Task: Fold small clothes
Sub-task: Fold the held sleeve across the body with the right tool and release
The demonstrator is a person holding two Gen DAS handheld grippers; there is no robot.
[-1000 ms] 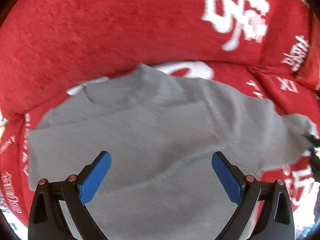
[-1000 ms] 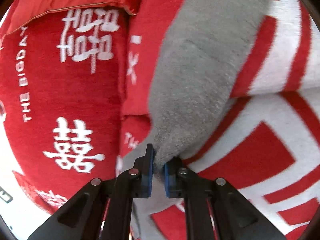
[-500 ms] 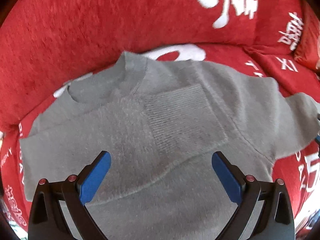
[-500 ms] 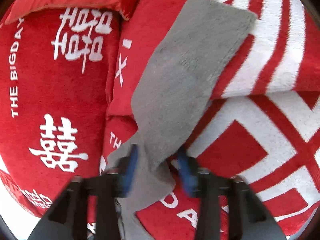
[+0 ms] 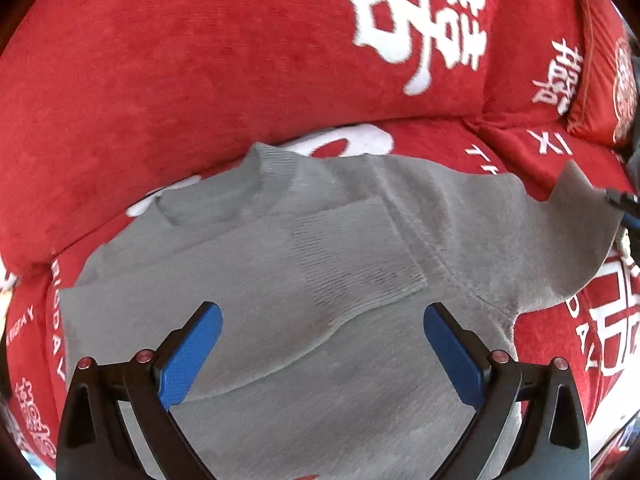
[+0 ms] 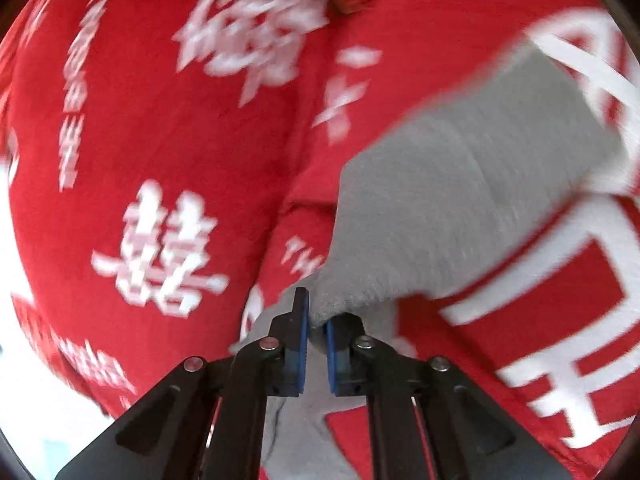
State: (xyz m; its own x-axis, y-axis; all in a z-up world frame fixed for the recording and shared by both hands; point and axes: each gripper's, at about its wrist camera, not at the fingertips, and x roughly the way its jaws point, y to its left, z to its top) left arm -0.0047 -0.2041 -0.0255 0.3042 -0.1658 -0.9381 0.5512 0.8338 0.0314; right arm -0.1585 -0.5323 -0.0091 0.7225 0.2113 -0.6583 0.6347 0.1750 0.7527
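Note:
A grey knit sweater (image 5: 256, 280) lies flat on the red sofa seat with its collar toward the backrest. One sleeve is folded across the chest, and its ribbed cuff (image 5: 360, 256) is near the middle. My left gripper (image 5: 322, 356) hovers open above the sweater body with nothing between its blue pads. The other sleeve (image 6: 460, 208) stretches out to the right and is lifted at its end. My right gripper (image 6: 316, 332) is closing tight on that sleeve end, and the pads press the cloth. Its tip (image 5: 622, 200) shows at the right edge of the left wrist view.
The sofa cover (image 5: 200, 80) is red plush with white characters. The backrest rises just behind the collar. A red pillow (image 5: 600, 60) sits in the far right corner. Red and white patterned seat (image 6: 560, 280) lies under the lifted sleeve.
My right gripper let go of the sleeve end, opened, then shut on it again and lifted it. The left gripper stayed open and drew back slightly.

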